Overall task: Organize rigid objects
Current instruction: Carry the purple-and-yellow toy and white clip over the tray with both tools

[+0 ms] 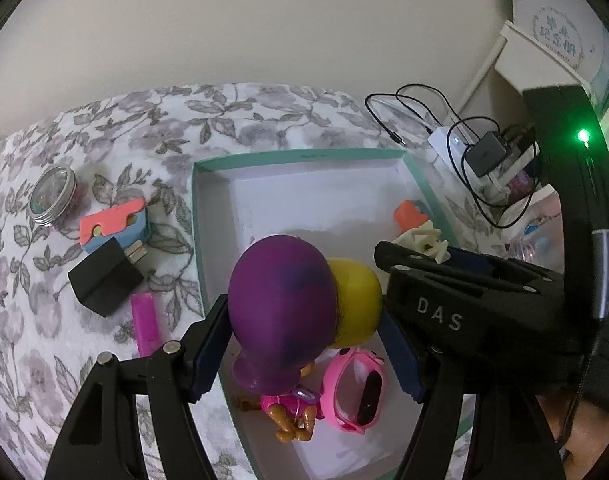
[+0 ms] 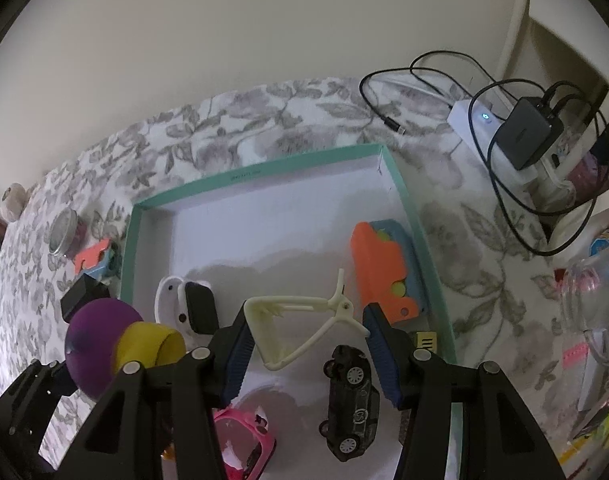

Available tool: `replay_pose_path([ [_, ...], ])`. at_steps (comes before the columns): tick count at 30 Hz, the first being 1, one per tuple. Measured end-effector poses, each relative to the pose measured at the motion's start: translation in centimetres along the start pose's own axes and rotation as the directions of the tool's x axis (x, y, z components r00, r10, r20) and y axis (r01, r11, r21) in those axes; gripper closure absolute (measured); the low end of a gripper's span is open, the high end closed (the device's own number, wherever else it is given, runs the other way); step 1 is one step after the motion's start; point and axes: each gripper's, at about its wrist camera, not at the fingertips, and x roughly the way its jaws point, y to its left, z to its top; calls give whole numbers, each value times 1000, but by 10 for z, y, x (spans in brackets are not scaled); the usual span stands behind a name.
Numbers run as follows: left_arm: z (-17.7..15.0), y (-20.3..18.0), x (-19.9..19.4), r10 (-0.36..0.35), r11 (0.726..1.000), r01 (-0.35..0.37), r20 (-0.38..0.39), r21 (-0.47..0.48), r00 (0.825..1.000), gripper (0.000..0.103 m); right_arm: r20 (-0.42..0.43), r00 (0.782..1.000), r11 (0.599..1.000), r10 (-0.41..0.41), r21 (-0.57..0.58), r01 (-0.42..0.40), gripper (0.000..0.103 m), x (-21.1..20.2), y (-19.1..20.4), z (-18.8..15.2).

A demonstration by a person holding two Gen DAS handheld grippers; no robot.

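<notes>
Fingers of the left gripper [image 1: 304, 344] pinched a purple-and-yellow toy [image 1: 282, 304] at lower centre; the right gripper [image 2: 308, 356] clamped a cream clip [image 2: 300, 320] over the teal box [image 2: 404, 200].

pink doll [image 1: 292, 412] half hidden, jar [image 1: 52, 194] contents unclear

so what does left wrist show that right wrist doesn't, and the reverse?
Left wrist only: a pink stick on the bedspread and a small figure in pink in the tray.

Right wrist only: a black toy car and a white watch, both in the tray.

Both: the teal-rimmed tray, the purple-and-yellow toy between the left tool's fingers, the cream clip in the right tool, pink sunglasses, the orange-and-blue block, the round tin.
</notes>
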Motion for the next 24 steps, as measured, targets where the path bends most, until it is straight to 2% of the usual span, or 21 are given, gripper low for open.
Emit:
replay_pose_path([
  [13, -5, -4, 10, 42, 998, -42, -12, 40, 999, 30, -50, 999, 1000, -9, 4, 10, 46, 15, -3, -4],
  [24, -4, -3, 12, 35, 999, -34, -34, 40, 999, 30, -59, 998, 1000, -25, 4, 26, 46, 16, -2, -3],
])
